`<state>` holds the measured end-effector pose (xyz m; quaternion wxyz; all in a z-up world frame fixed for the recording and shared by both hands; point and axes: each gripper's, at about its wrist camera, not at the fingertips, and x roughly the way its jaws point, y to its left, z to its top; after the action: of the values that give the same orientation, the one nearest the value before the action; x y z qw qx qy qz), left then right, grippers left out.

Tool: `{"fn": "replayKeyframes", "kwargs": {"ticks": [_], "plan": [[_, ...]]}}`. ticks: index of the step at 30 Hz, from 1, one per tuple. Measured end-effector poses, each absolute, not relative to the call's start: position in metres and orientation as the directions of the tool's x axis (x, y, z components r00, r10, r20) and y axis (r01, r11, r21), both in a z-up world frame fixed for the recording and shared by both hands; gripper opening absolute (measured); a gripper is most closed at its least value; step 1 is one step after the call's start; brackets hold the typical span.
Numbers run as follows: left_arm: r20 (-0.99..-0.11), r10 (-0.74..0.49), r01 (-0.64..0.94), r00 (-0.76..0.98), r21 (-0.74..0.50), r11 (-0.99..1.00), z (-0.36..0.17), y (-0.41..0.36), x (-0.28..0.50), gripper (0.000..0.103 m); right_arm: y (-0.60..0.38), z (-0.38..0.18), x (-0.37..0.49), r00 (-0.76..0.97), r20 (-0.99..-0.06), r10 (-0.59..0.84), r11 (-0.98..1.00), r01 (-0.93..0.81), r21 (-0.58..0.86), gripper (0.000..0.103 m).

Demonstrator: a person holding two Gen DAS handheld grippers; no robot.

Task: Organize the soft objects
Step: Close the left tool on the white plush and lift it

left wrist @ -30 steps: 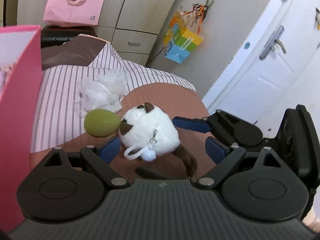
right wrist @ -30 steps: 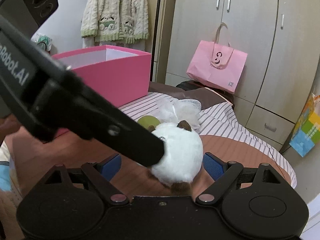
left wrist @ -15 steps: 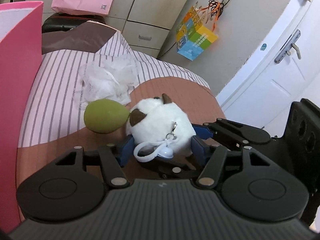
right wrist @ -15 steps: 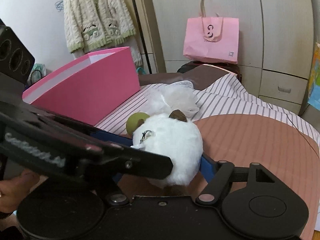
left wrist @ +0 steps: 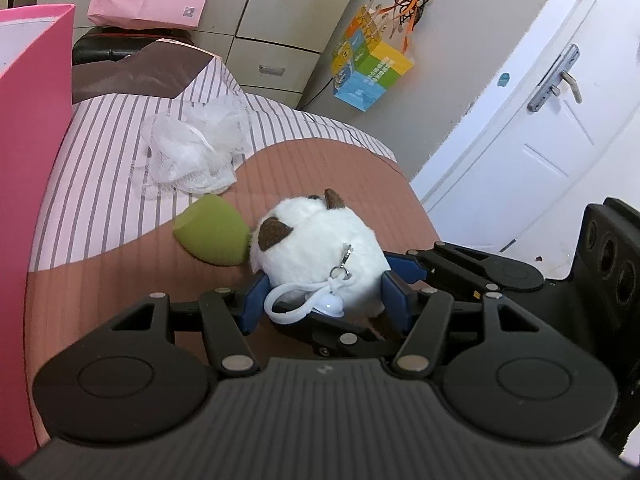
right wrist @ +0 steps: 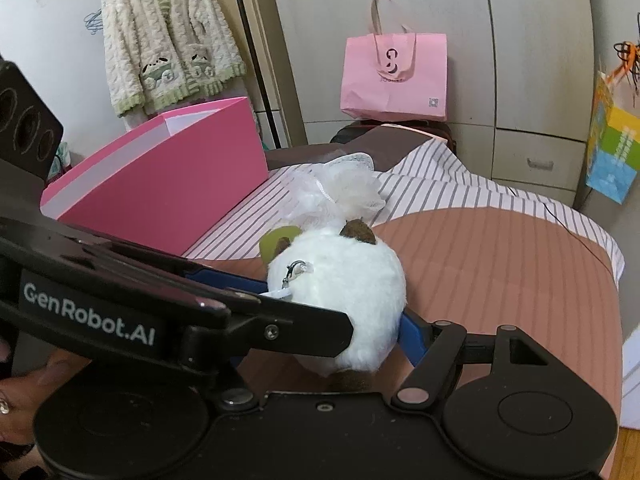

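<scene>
The white plush toy [left wrist: 320, 250] sits low in the centre of the frame on the bed [left wrist: 100, 184]; the left hand-held gripper [left wrist: 322, 300] pinches it between both blue pads, and the right hand-held gripper [right wrist: 340, 332] clasps it too; a green sponge [left wrist: 212, 232] touches its left side; white mesh puff [left wrist: 196, 152] lies above; pink box [right wrist: 160, 184] stands at upper left.

The plush toy [left wrist: 316, 248] is white with brown ears. Beside it lies an olive-green sponge [left wrist: 212, 232] and a white mesh pouf [left wrist: 192, 152]. The bed sheet [left wrist: 100, 184] shows pink-and-grey stripes beside terracotta. The box [right wrist: 168, 176] is hot pink.
</scene>
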<state>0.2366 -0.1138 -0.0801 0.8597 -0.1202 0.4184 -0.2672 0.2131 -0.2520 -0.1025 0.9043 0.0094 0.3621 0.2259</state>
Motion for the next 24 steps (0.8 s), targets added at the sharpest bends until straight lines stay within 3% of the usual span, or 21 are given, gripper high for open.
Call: {"fn": "replayKeyframes", "kwargs": {"ticks": [24], "plan": [[-0.698,-0.614,0.373,0.367,-0.494,0.785,-0.061,-0.077,0.161,0.059,-0.225,-0.076,0.129,0.574,-0.699,0.426,0.894,-0.387,0.226,0.076]]}}
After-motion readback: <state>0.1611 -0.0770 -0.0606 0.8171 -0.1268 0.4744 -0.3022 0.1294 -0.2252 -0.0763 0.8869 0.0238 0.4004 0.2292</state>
